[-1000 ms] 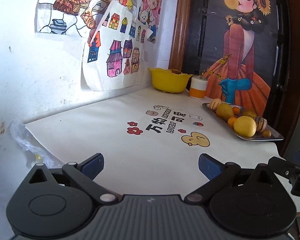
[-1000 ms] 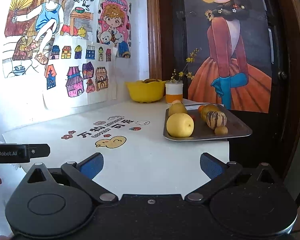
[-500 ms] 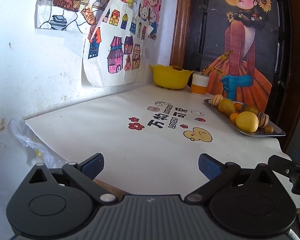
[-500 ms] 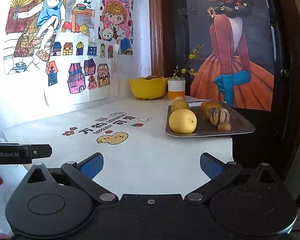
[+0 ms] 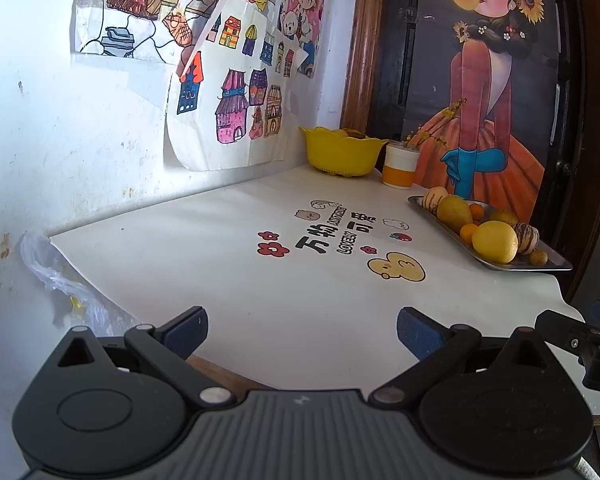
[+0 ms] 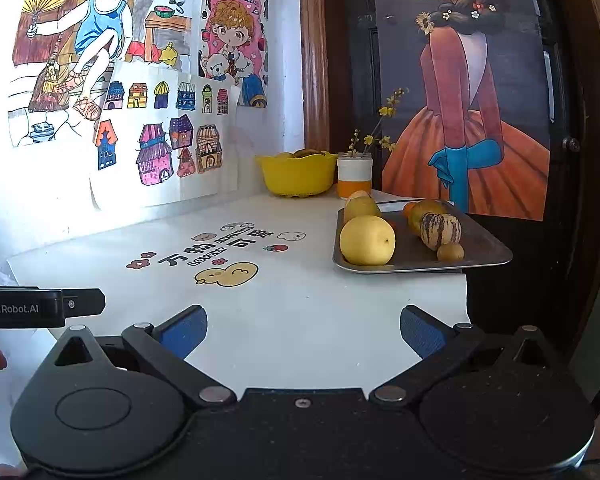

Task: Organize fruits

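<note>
Left gripper [image 5: 302, 330]: jaws wide apart, nothing held, low in frame over white table [image 5: 220, 280]. Right gripper [image 6: 303, 330]: likewise spread and empty. Fruits [image 6: 367, 241] on tray [image 6: 488, 254], centre right; yellow bowl [image 6: 298, 174] behind, against wall.

yellow bowl [image 6: 298, 174], silver tray [image 6: 484, 250], brown-striped fruit [image 6: 440, 230].

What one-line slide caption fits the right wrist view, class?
Open right gripper faces a metal tray of yellow fruit, yellow bowl behind.
</note>
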